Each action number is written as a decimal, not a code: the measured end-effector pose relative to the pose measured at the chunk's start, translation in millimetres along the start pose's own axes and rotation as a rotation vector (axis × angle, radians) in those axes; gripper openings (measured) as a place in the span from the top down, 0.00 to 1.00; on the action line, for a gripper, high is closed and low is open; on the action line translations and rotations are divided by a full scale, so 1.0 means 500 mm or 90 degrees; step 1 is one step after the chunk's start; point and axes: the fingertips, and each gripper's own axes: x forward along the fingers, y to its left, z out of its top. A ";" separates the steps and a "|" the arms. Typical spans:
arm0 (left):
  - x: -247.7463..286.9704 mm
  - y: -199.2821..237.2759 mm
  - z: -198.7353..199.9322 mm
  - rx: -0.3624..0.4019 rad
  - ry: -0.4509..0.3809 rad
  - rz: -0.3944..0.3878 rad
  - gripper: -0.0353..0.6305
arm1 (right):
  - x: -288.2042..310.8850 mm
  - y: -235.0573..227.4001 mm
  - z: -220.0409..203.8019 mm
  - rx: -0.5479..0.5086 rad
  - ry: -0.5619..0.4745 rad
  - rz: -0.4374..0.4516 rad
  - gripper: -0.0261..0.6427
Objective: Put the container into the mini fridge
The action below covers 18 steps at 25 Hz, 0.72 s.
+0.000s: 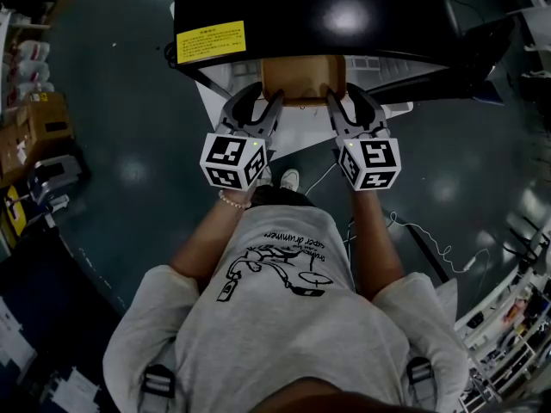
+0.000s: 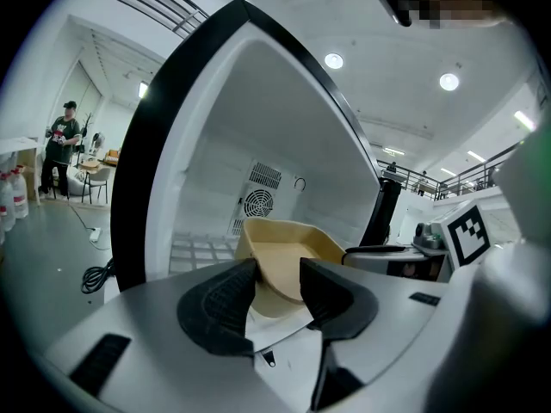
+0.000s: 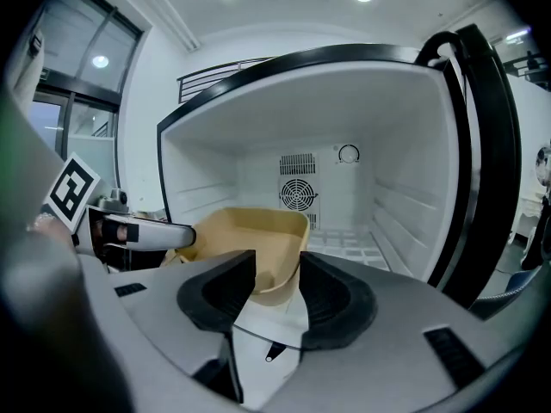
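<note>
The tan, shallow plastic container (image 1: 303,77) sits at the open mouth of the black-topped mini fridge with the white interior (image 1: 344,15). From the head view only its near part shows; the fridge's black top covers the far end and hides the whole inside of the cabinet.

The left hand-held gripper (image 1: 263,95) is closed on the container's near left corner, one jaw outside the wall and the other inside the tray. The right hand-held gripper (image 1: 344,95) pinches the near right corner the same way. In both gripper views the jaws cover the container's lower front, so I cannot tell whether its base rests on the fridge floor or hangs just above it.

The round fan grille (image 3: 298,194) on the back wall is plain in the gripper views. The open black-edged door (image 3: 482,144) is cut off at the right edge of the right gripper view.

A rectangular yellow label (image 1: 211,41) on the fridge top carries dark print too small to read. The print on the person's grey shirt (image 1: 284,265) is upside down and not legible. Each gripper's cube (image 1: 232,160) bears black-and-white square markers.
</note>
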 end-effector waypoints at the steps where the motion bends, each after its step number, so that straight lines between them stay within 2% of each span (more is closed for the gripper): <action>1: 0.002 0.001 0.001 0.000 0.000 0.000 0.71 | 0.002 -0.002 0.002 0.000 0.000 -0.001 0.71; 18: 0.049 0.011 0.019 -0.010 -0.010 0.001 0.71 | 0.039 -0.040 0.030 -0.013 -0.008 -0.012 0.71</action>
